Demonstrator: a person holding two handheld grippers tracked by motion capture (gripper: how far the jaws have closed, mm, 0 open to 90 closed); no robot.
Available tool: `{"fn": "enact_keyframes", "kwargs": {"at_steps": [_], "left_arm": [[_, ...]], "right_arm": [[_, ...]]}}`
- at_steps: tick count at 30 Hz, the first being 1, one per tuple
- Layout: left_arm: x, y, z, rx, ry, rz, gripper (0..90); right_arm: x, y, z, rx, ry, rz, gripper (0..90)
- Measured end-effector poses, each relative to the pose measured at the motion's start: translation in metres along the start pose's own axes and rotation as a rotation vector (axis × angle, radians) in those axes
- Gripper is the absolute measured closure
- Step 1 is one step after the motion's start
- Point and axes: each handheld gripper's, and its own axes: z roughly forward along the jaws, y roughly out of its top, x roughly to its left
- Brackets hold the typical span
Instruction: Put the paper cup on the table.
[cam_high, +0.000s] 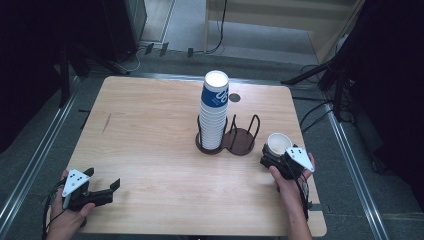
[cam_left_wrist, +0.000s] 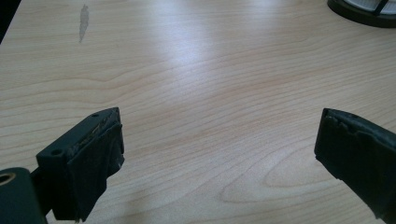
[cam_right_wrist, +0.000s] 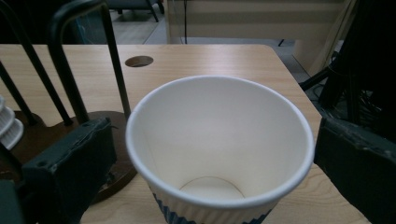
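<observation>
A single paper cup (cam_right_wrist: 219, 154) stands upright and mouth-up on the worktop (cam_high: 150, 130), just to the right of the dark two-ring cup holder (cam_high: 241, 141), whose left ring carries a tall stack of upturned cups (cam_high: 214, 112). The right hand-held gripper (cam_high: 274, 159) sits at the near side of this loose cup with its jaws spread wide; in the right gripper view the cup rises between them, and a gap shows on each side of the rim, so the pads do not press and the cup is released. The left hand-held gripper (cam_high: 102, 186) rests far to the left of the holder, jaws wide apart, over bare wood.

The cup looks very light and thin-walled, stiff only at the rolled rim; a hard squeeze would likely buckle it, and an empty one tips or slides readily. The ribbed blue-and-white sleeve should give some friction. A gentle pinch across the upper wall, just beneath the rim, seems the safest hold.
</observation>
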Motion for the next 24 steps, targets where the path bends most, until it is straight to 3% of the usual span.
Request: {"fn": "enact_keyframes", "kwargs": {"at_steps": [18, 24], "left_arm": [[0.000, 0.000, 0.000, 0.002, 0.001, 0.001, 2.0], [0.000, 0.000, 0.000, 0.002, 0.003, 0.001, 2.0]], "right_arm": [[-0.007, 0.008, -0.036, -0.055, 0.043, 0.011, 0.0], [-0.011, 0.008, -0.049, -0.064, 0.049, -0.008, 0.0]]}}
